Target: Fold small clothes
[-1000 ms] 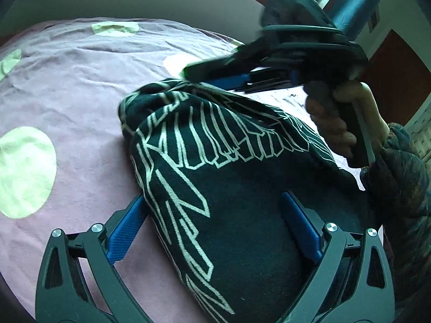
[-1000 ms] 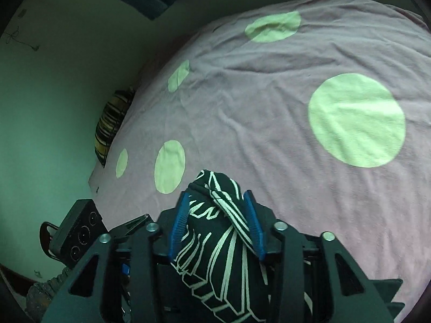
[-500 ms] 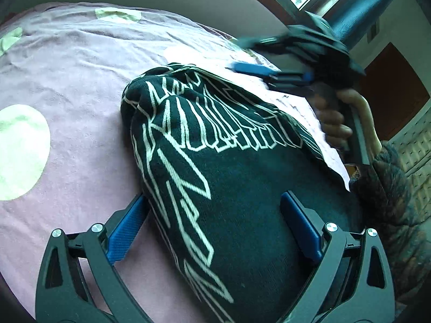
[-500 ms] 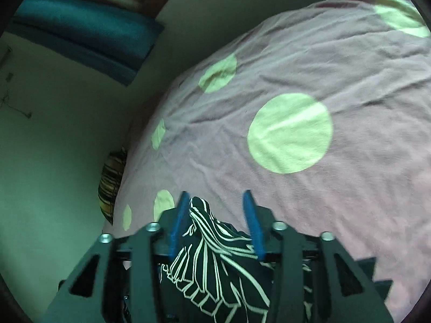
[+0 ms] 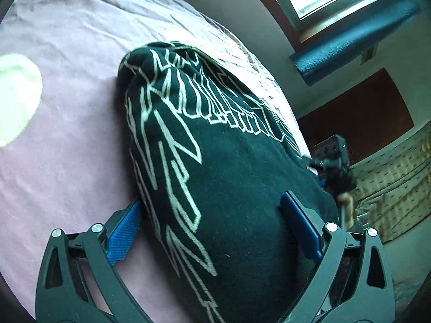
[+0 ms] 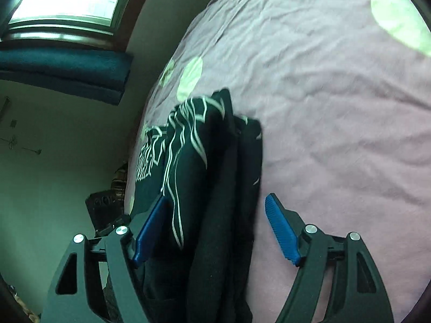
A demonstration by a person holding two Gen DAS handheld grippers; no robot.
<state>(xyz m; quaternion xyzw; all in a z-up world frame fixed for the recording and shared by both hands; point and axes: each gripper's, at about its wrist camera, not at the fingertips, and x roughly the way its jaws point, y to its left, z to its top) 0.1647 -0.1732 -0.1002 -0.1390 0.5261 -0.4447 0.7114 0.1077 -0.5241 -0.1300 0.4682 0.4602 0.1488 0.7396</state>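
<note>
a: where's the garment [image 5: 229,177]?
b: bunched soft black knit with pale angular line print, on the wrinkled pink spotted bedsheet [image 5: 67,123].
a: claws?
b: left gripper [image 5: 212,227] spread wide, cloth between its ribbed blue pads. right gripper [image 6: 215,226] has just been opening, folds between, far pad clear.

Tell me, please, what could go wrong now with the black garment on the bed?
1. The right gripper has just been opening; its right pad stands clear of the black garment, so the fold may slump open.
2. The left gripper straddles thick cloth; closing may bunch several layers.
3. The garment lies near the edge of the bedsheet and could slide off.
</note>
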